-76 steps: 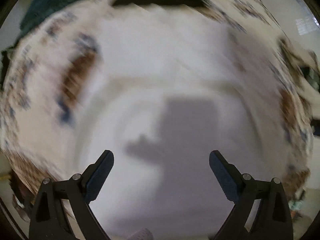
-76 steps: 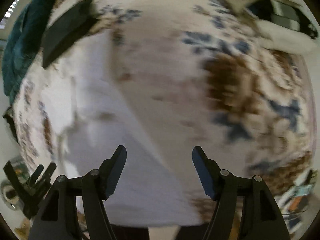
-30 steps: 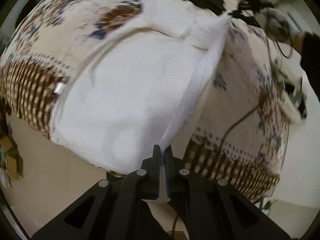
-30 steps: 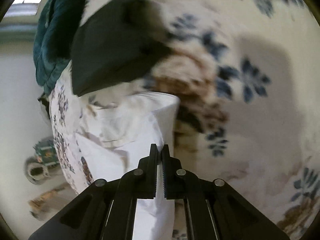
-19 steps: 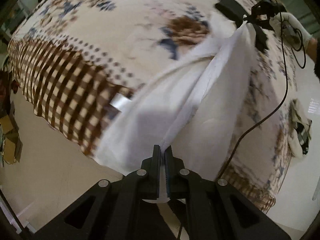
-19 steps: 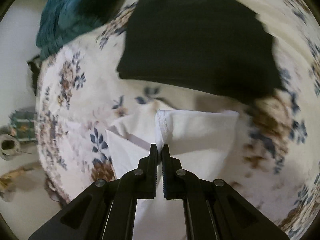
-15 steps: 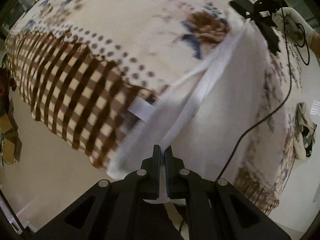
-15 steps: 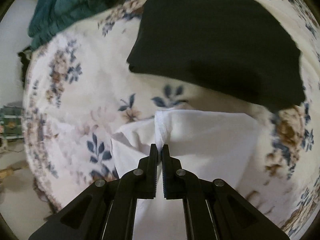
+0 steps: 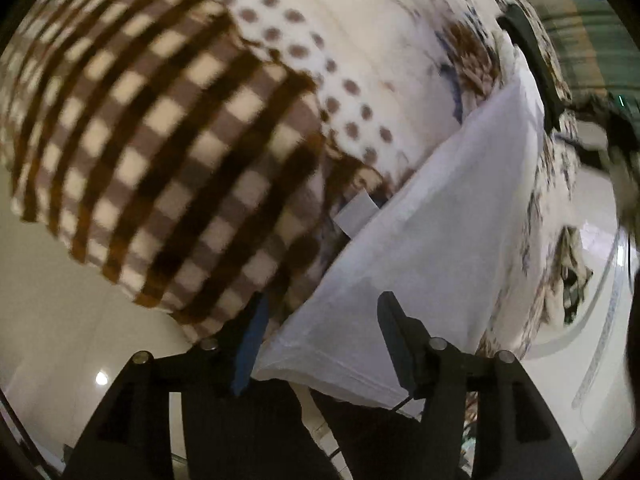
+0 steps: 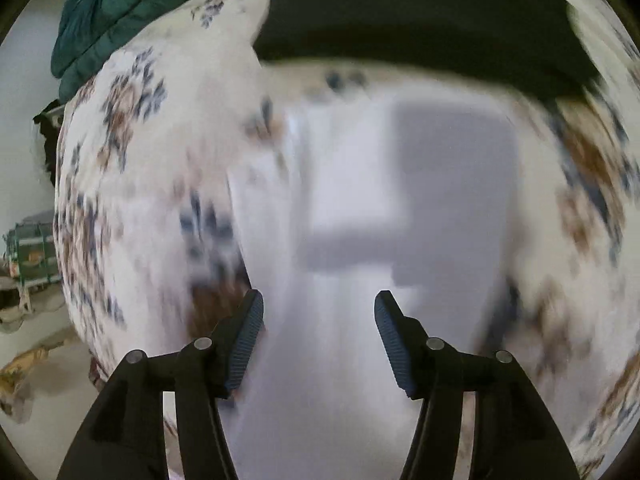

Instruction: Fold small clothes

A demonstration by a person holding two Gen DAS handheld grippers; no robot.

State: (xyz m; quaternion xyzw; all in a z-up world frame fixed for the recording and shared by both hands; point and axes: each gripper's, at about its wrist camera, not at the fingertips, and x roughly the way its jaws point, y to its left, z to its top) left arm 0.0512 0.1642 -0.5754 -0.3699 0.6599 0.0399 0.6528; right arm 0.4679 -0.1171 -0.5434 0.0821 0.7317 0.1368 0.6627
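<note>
A white garment [image 9: 440,232] lies folded over on the flower-patterned blanket [image 9: 360,40], its hemmed edge hanging at the bed's near edge. My left gripper [image 9: 320,316] is open just above that hem, holding nothing. In the right wrist view the same white garment [image 10: 360,280] lies flat and blurred under my right gripper [image 10: 319,312], which is open and empty above it. A small white label [image 9: 358,210] sticks out at the garment's left side.
A folded black garment [image 10: 420,12] lies on the blanket just beyond the white one, also seen as a dark strip in the left wrist view [image 9: 536,64]. A teal cloth [image 10: 120,8] is heaped at the far left. The bed's checked edge [image 9: 160,152] drops to a pale floor [image 9: 60,300].
Both grippers were shut on the white garment's edge and carried it over; now both have opened and let it go, and it lies folded on the blanket.
</note>
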